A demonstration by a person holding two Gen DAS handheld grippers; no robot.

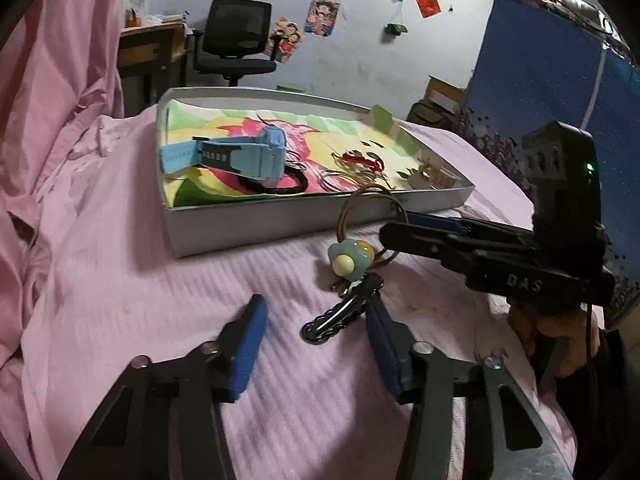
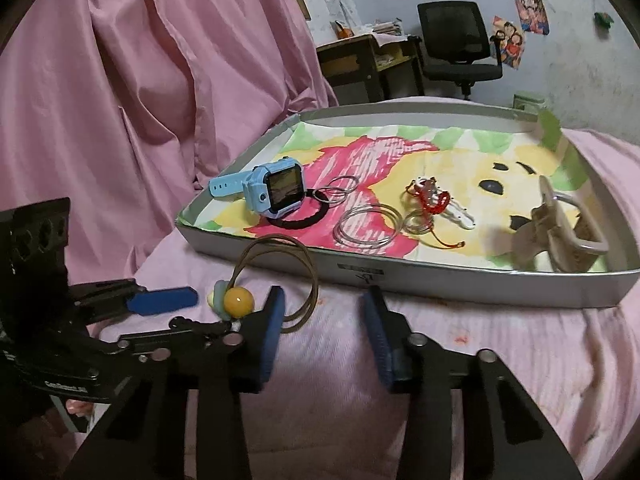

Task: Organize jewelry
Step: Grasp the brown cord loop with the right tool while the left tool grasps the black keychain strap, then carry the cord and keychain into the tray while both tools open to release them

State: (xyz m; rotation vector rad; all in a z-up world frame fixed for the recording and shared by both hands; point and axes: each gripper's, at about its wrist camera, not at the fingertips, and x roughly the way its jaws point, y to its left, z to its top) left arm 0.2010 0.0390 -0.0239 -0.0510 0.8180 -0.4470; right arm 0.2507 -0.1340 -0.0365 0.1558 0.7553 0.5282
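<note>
The left gripper (image 1: pixel 316 344) stands with its blue pads apart, straddling a black hair clip (image 1: pixel 340 314) that lies on the pink bedsheet (image 1: pixel 160 300) just in front of the shallow white box (image 1: pixel 248 224). The right gripper (image 2: pixel 324 332) is likewise spread and holds nothing. Beside the clip, nearer the box, lies a hair tie (image 2: pixel 280 280) with a yellow bead and a pale flower charm; the two may touch, though blur hides it. The clip looks light, stiff and thin, likely slippery on its flat faces, so pinching across its narrow middle seems safest. The tie is soft and springy; its bead offers the firmer hold.
</note>
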